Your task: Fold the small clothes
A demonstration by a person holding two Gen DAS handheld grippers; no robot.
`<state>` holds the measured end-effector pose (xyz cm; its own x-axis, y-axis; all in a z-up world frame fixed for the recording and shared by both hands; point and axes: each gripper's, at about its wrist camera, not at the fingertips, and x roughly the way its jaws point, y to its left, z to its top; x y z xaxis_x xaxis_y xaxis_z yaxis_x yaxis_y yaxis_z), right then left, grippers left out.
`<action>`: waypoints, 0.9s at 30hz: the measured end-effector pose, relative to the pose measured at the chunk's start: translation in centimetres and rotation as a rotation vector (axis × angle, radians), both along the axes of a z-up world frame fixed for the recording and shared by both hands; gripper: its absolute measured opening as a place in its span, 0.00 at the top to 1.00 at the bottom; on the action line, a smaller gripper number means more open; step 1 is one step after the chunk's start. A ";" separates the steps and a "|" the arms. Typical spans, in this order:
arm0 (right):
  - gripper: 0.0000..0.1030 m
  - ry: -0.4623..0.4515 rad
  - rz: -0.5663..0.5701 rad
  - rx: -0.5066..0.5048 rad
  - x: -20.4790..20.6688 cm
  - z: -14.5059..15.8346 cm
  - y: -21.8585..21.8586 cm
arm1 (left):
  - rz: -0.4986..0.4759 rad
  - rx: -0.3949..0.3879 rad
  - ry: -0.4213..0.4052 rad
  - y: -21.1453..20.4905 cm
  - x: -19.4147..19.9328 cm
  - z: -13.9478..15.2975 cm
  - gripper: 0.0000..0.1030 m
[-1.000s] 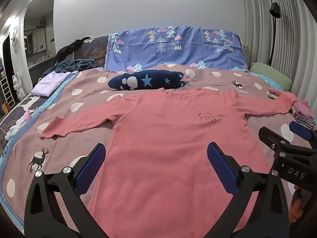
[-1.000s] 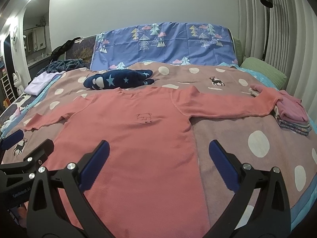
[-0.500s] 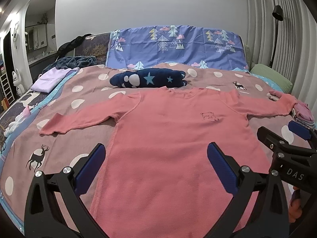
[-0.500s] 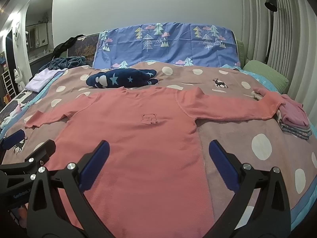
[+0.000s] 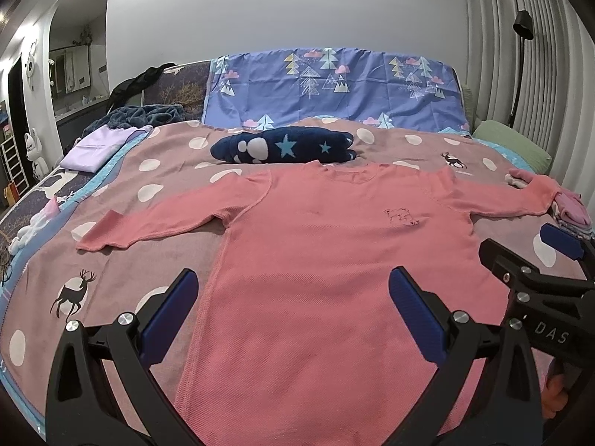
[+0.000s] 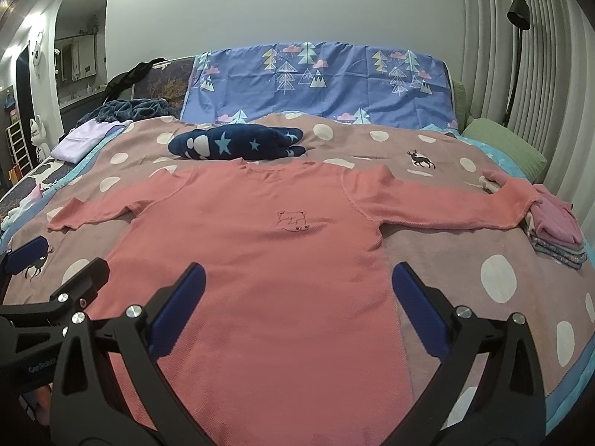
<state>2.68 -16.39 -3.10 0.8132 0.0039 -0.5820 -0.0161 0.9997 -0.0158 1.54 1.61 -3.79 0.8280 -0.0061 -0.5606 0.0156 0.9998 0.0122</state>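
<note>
Flat ahead, pink shirt (image 5: 316, 260) lies beneath both tools, left tool (image 5: 293, 304) and right tool (image 6: 297, 297) wide open, empty.

I see a dotted pink-brown bedspread (image 5: 178, 245) with deer prints, and a navy star-patterned bundle (image 5: 282, 146) lying on it near the blue tree-print cloth (image 6: 319, 81) at the headboard. A green pillow (image 6: 505, 148) sits far right beside a black floor lamp (image 6: 518, 11). At far left lies what looks like a lilac folded cloth (image 5: 98, 145).
</note>
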 end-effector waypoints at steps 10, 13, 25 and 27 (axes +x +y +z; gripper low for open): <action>0.02 0.006 -0.005 -0.008 0.3 -0.1 0.3 | 0.006 -0.018 0.004 1.2 0.3 -0.5 0.01; 0.02 0.005 -0.005 -0.009 0.4 -0.1 0.4 | 0.010 -0.024 0.005 1.6 0.4 -0.7 0.01; 0.02 -0.019 -0.010 -0.035 1.6 0.0 1.7 | 0.024 -0.142 0.031 5.1 1.8 -2.0 0.01; 0.02 -0.016 -0.014 -0.039 2.0 0.0 1.8 | 0.034 -0.204 0.044 6.5 2.4 -2.4 0.01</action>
<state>4.67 -14.56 -3.07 0.8223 -0.0305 -0.5682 -0.0011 0.9985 -0.0553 3.95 8.16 -6.17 0.8047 -0.0950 -0.5861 -0.0226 0.9815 -0.1901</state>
